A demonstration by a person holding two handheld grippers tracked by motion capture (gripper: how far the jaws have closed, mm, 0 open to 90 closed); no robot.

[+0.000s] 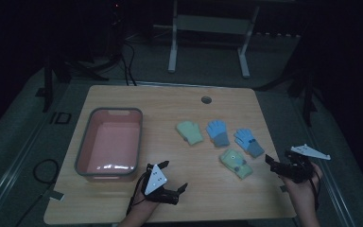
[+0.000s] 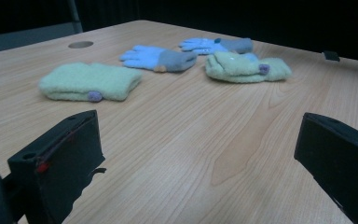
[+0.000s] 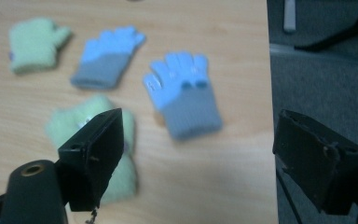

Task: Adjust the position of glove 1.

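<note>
Both tools gape empty near, seemingly, four gloves.

My left gripper and right gripper were matte black, each topped with a grey three-cornered plate and trailing a thin black cable.

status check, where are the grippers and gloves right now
Left gripper open, empty, by the pink bin. Right gripper open, empty, beside the four gloves. Nothing between.
</note>
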